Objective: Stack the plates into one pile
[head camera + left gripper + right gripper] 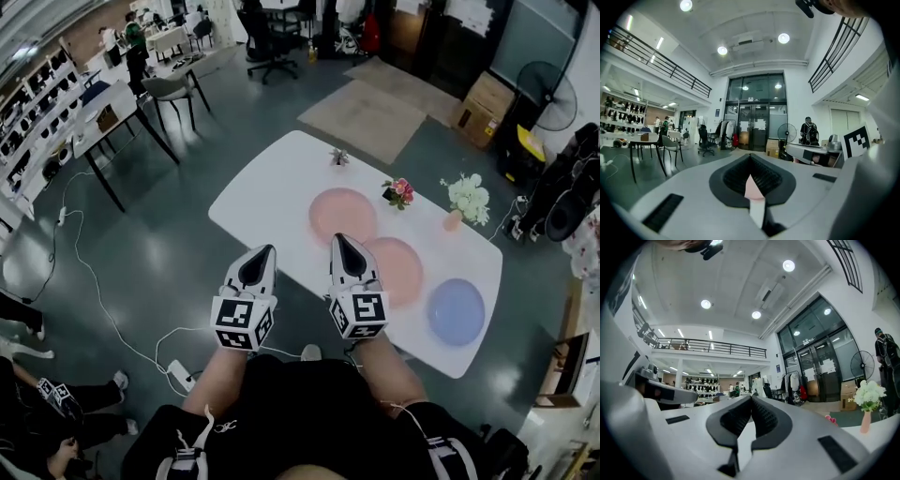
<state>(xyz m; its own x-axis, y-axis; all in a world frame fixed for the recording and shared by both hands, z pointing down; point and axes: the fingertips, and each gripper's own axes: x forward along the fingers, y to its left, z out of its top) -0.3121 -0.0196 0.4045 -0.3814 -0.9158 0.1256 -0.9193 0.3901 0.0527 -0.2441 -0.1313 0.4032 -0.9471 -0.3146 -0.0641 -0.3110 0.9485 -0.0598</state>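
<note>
Three plates lie on the white table point(272, 187) in the head view: a pink plate point(342, 214), a second pink plate point(396, 269) partly behind my right gripper, and a blue plate point(457, 311) at the right end. My left gripper point(265, 249) hovers over the floor just off the table's near edge, jaws together and empty. My right gripper point(339, 238) reaches over the near edge between the two pink plates, also shut and empty. In the left gripper view the left gripper point(751, 157) points level across the room. The right gripper point(751, 398) does the same in its view.
On the table's far side stand a small plant point(339, 157), pink flowers point(399, 191) and white flowers in a vase point(467, 199) point(868, 397). A cable and power strip point(178, 372) lie on the floor. A fan point(553, 94) and cardboard box point(483, 108) stand beyond.
</note>
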